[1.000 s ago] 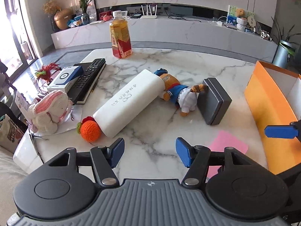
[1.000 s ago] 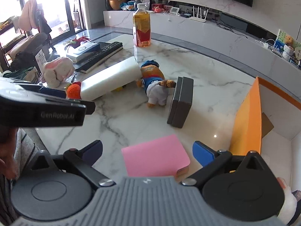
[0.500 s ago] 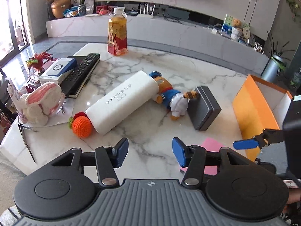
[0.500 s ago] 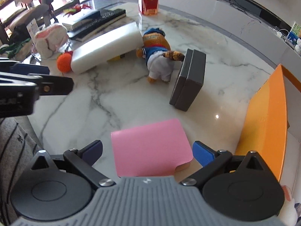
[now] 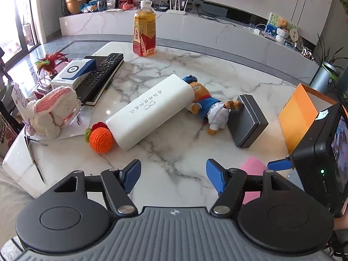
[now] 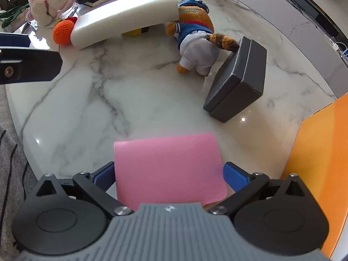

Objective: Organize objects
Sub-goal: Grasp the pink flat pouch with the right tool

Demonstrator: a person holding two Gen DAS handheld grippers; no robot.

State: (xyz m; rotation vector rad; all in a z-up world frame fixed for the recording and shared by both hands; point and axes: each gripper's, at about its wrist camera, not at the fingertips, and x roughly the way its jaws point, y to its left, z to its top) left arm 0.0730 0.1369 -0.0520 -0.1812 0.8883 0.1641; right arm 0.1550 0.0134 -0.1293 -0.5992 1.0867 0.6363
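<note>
Lower now, right tool [image 6: 169,177] straddles pink notepad [image 6: 167,165] on marble table [image 6: 134,100].

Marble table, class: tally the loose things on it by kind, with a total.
Soft toys: 3: crochet rabbit, crochet orange, plush doll.
Boxes: 4: white case, grey box, blue-white box, orange box.
Bottle: 1.
Remote: 1.
Pink notepad: 1.
Total: 10.
</note>
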